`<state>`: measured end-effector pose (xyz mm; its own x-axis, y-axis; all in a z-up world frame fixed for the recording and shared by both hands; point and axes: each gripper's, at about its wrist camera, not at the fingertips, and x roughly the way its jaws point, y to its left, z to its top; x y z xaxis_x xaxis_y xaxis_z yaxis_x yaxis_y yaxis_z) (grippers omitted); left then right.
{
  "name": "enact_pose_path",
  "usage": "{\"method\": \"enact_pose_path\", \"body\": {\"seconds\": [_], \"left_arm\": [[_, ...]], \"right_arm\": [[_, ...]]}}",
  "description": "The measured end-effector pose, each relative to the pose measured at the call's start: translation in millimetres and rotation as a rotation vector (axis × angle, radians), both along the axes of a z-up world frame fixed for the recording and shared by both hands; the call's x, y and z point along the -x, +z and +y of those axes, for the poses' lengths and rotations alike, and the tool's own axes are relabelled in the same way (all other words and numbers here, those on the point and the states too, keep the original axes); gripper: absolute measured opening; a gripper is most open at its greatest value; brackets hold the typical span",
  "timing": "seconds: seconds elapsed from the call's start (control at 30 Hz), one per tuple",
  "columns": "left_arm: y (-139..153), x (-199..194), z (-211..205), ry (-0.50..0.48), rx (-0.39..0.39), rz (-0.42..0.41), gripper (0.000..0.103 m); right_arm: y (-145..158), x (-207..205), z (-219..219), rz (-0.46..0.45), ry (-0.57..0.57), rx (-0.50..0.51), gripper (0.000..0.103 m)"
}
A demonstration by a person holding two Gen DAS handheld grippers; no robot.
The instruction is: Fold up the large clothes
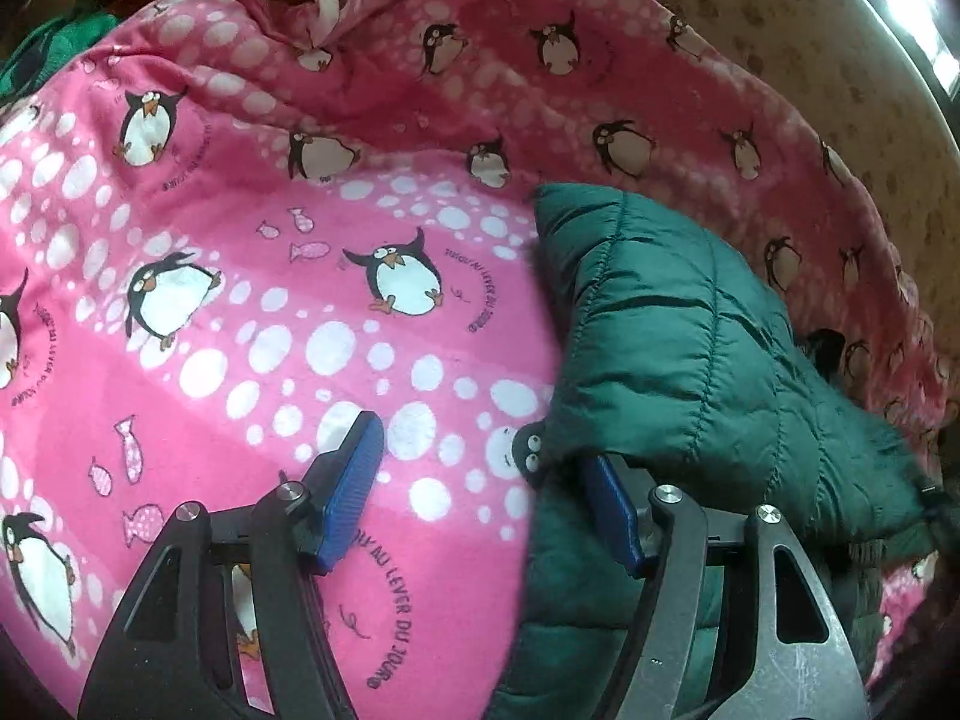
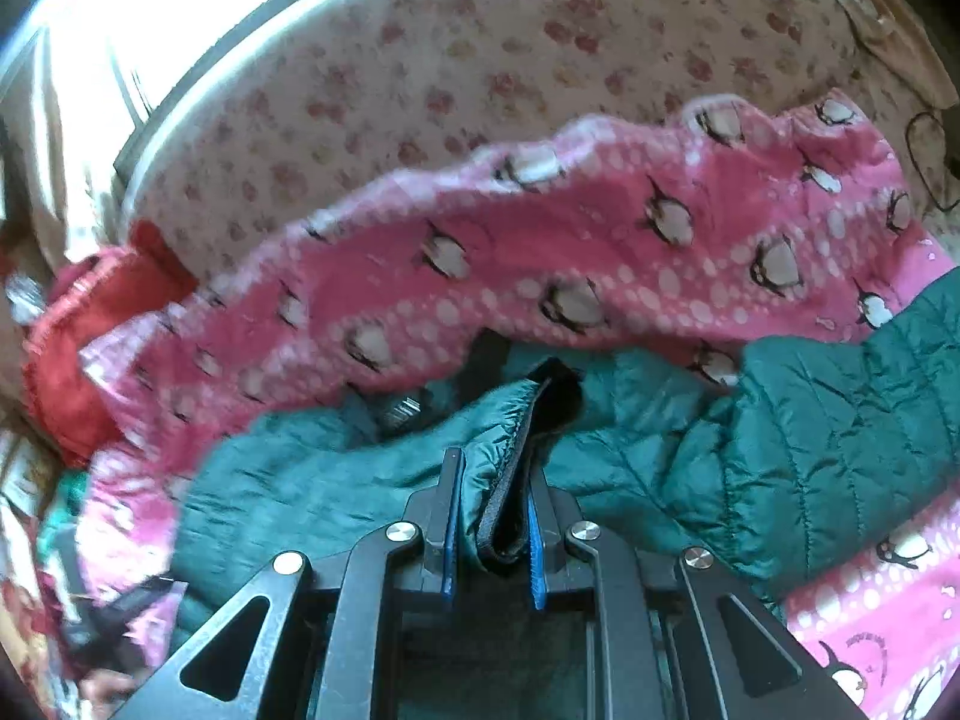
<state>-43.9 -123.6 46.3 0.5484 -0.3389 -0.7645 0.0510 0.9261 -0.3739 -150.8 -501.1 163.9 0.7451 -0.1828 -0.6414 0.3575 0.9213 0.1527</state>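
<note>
While our right gripper (image 2: 489, 516) pinches the green quilted jacket (image 2: 810, 438) hem just ahead, our left gripper (image 1: 480, 480) gapes empty beside it on the penguin blanket (image 1: 240, 300); we judge it should grip first.

"LEVER DU JOUR" is printed in curved dark letters on the pink penguin blanket (image 1: 252, 312), repeated beside several penguins; the preceding words cannot be read with certainty.

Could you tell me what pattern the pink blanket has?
Penguins, white dots and fish on the pink fleece blanket; left wrist view.
</note>
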Motion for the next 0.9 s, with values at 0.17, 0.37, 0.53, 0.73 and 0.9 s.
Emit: {"method": "enact_pose_path", "body": {"seconds": [0.17,0.37,0.53,0.73,0.9], "left_arm": [[12.3,6.6,-3.6,-0.044,-0.07,0.0,0.066],[48.6,30.1,6.8,-0.037,-0.157,-0.109,0.067],[75.0,23.5,-10.4,-0.043,-0.163,-0.176,0.067],[71.6,-14.4,-65.0,-0.067,-0.193,-0.14,0.067],[47.2,-39.5,-91.9,-0.081,-0.253,-0.071,0.067]], "right_arm": [[-60.8,-7.4,-21.7,0.151,-0.05,-0.089,0.016],[-29.5,20.0,-43.4,0.083,-0.112,-0.122,0.05],[0.3,21.6,-23.2,0.005,-0.022,-0.128,0.05],[-13.6,-21.8,32.4,0.072,0.157,-0.07,0.05],[-46.2,-55.1,39.9,0.161,0.148,0.025,0.05]]}}
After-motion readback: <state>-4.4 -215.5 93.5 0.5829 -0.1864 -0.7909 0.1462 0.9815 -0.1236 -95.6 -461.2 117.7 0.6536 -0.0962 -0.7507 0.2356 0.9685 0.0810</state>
